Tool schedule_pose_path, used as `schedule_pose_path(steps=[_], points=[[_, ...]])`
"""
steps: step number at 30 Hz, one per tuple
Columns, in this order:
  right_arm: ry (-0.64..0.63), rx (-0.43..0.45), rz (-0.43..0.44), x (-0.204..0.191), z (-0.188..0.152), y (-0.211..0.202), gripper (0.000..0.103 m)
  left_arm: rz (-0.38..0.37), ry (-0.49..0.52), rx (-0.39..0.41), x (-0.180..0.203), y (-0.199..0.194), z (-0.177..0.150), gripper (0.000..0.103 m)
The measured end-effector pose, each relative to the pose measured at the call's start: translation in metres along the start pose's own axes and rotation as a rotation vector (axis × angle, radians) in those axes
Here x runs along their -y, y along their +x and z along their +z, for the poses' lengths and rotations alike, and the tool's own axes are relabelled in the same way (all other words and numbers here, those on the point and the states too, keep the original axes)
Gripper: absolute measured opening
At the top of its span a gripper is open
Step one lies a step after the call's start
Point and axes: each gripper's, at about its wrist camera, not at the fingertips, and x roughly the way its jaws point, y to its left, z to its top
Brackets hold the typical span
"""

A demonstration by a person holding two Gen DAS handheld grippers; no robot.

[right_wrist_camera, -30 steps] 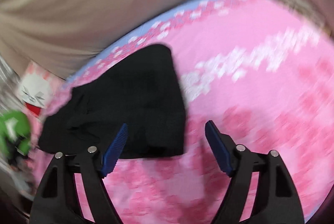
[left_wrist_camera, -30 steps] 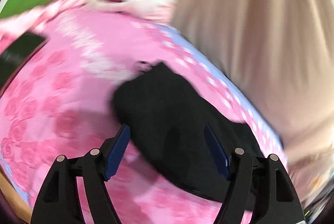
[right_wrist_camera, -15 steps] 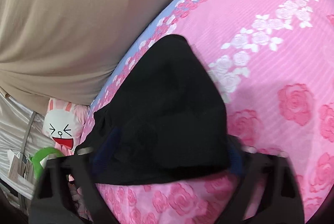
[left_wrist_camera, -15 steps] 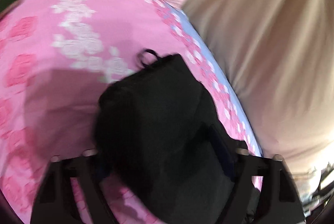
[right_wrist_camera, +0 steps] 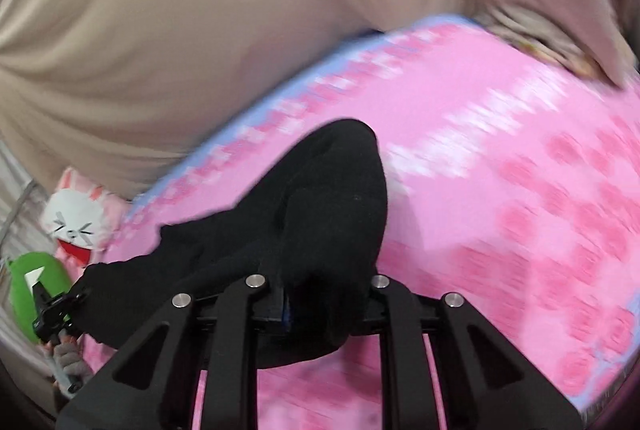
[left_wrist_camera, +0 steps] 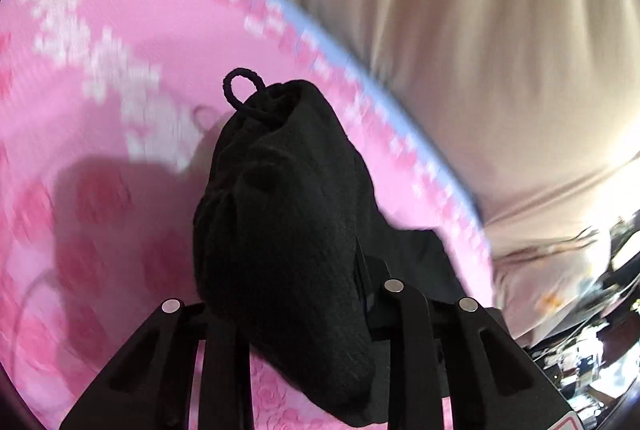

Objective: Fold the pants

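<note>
Both tongs, wide open and apart from the cloth a second ago, are now closing on the black pants: left tongs (left_wrist_camera: 288,294) pinch the end with the cord loop (left_wrist_camera: 240,89), right tongs (right_wrist_camera: 316,294) the other end. Pants (right_wrist_camera: 320,213) bunch between the pads, lifted partly off the pink bed (right_wrist_camera: 520,189). Grasp made; the fold can likely begin.

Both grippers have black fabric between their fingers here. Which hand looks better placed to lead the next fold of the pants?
Left, tentatively: the left gripper, jaws closing, holds the pants at the drawstring end. The right gripper, also closing, grips a plain corner.
</note>
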Motion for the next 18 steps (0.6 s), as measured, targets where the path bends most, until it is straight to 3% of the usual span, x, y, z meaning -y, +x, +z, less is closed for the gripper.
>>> schedule_pose_path(steps=[2, 5, 8, 9, 11, 13, 15, 18], points=[[0.045, -0.053, -0.006, 0.021, -0.015, 0.016, 0.018, 0.051, -0.034, 0.009, -0.008, 0.008, -0.010, 0.023], [0.058, -0.038, 0.007, 0.025, -0.026, 0.021, 0.022, -0.031, -0.125, 0.007, -0.024, 0.007, -0.010, 0.025], [0.052, -0.037, 0.010, 0.025, -0.022, 0.021, 0.033, -0.019, -0.131, 0.021, -0.024, 0.008, -0.007, 0.038], [0.053, -0.037, 0.021, 0.024, -0.022, 0.021, 0.037, -0.014, -0.129, 0.033, -0.023, 0.008, -0.008, 0.048], [0.067, -0.033, 0.052, 0.020, -0.023, 0.023, 0.053, -0.006, -0.155, 0.054, -0.027, 0.011, -0.008, 0.058], [0.067, -0.025, 0.055, 0.016, -0.023, 0.024, 0.059, -0.031, -0.176, 0.081, -0.030, 0.013, -0.005, 0.057], [0.049, -0.022, 0.038, 0.011, -0.023, 0.025, 0.061, -0.060, -0.181, 0.074, -0.030, 0.015, -0.001, 0.030], [0.049, -0.028, 0.035, 0.011, -0.021, 0.026, 0.063, -0.081, -0.155, 0.092, -0.023, 0.004, 0.004, 0.025]])
